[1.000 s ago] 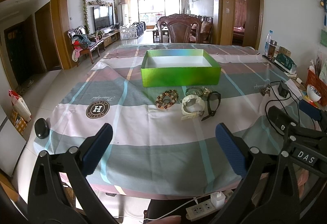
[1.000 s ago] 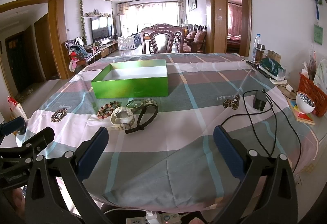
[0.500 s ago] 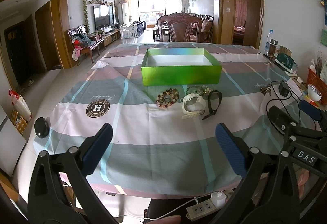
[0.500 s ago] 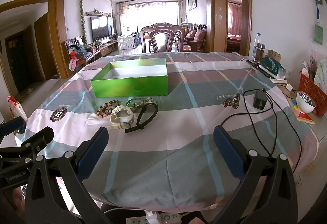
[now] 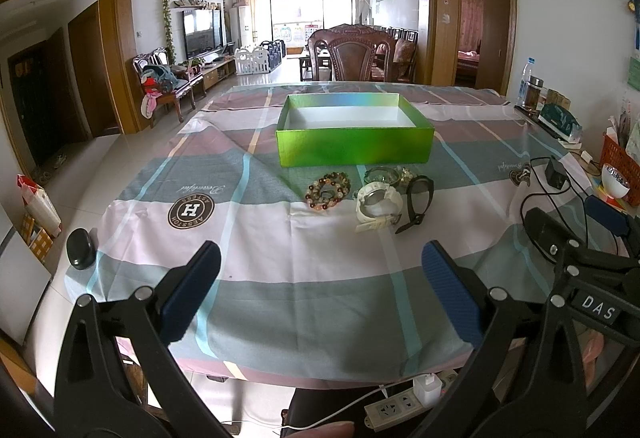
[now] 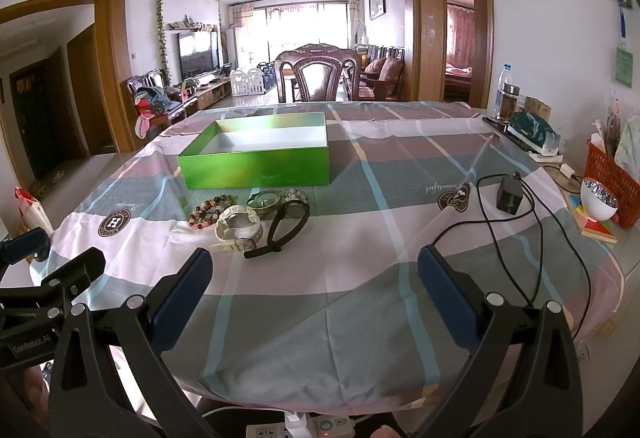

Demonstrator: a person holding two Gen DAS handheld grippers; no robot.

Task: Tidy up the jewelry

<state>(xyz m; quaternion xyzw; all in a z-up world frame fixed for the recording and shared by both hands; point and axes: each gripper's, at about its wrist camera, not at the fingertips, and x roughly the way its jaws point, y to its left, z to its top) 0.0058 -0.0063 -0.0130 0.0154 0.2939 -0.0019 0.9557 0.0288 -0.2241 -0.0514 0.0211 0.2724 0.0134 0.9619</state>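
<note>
An open green box (image 5: 355, 144) (image 6: 256, 161) stands mid-table on the checked cloth. In front of it lie a beaded bracelet (image 5: 328, 190) (image 6: 210, 209), a white watch (image 5: 378, 203) (image 6: 239, 228), a black band (image 5: 419, 196) (image 6: 286, 224) and a greenish bangle (image 5: 382, 174) (image 6: 263, 200). My left gripper (image 5: 320, 292) is open and empty over the table's near edge, well short of the jewelry. My right gripper (image 6: 314, 294) is open and empty, near the front edge, to the right of the jewelry.
A black charger with cable (image 6: 509, 194) (image 5: 556, 174) lies right. A white bowl (image 6: 599, 198), an orange basket (image 6: 610, 174) and bottles (image 6: 506, 94) line the right edge. A black oval case (image 5: 80, 248) sits left. A power strip (image 5: 404, 404) lies below.
Both grippers have drifted slightly forward toward the table; the box and jewelry sit a little nearer in view. Nothing was taken hold of.
</note>
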